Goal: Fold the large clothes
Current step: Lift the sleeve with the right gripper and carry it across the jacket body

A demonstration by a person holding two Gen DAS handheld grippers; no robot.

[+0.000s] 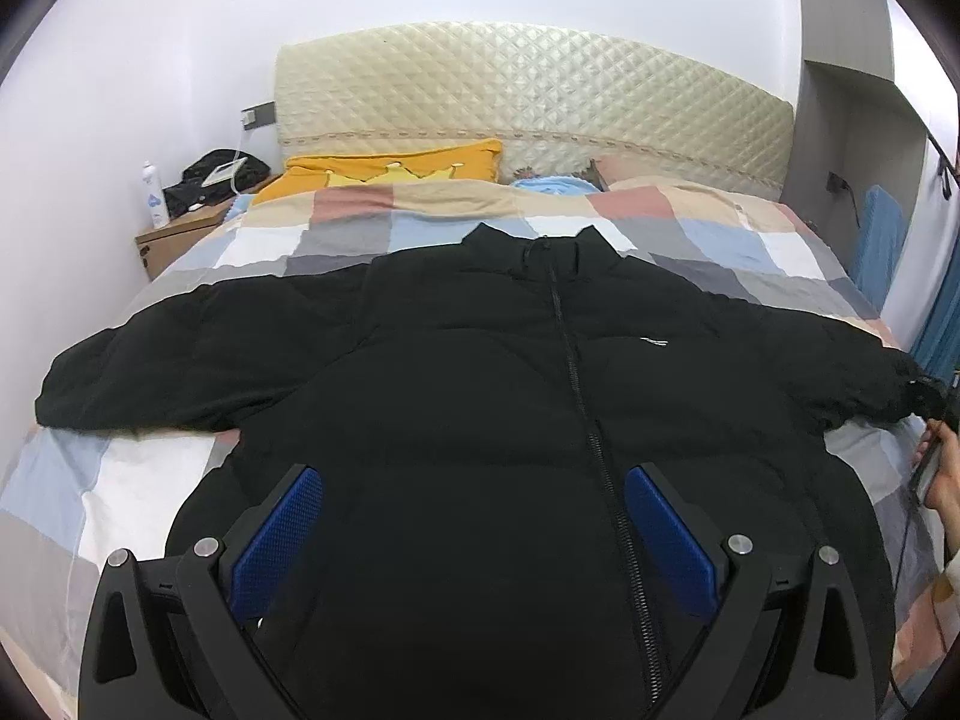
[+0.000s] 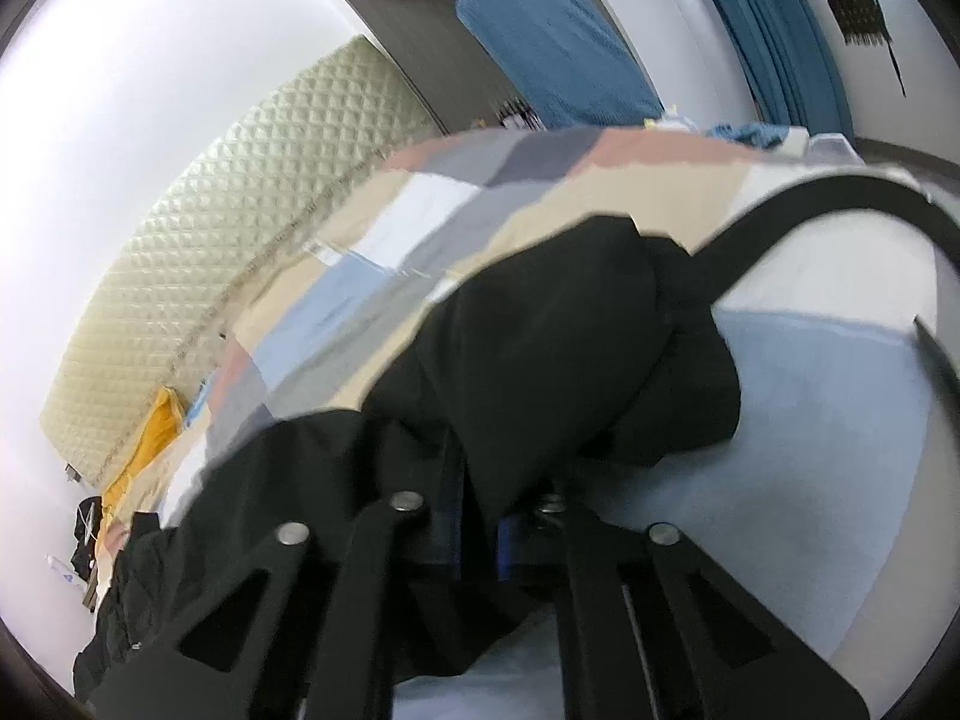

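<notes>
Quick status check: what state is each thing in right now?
Black jacket: zipped, front up, sleeves spread on the bed.
Right sleeve cuff: gripped.
Left gripper: open, over the hem.
Right gripper: shut on the cuff.

White walls (image 1: 150, 60), quilted cream headboard (image 1: 534, 90), wooden nightstand (image 1: 174, 237), possibly blue curtains (image 2: 774, 30)

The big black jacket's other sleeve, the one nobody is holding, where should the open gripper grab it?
Grab the cuff end of the free sleeve, coming from the bed's left side. It lies flat and stretched outward, so the left gripper, open over the jacket, can carry it across the zipper.
</notes>
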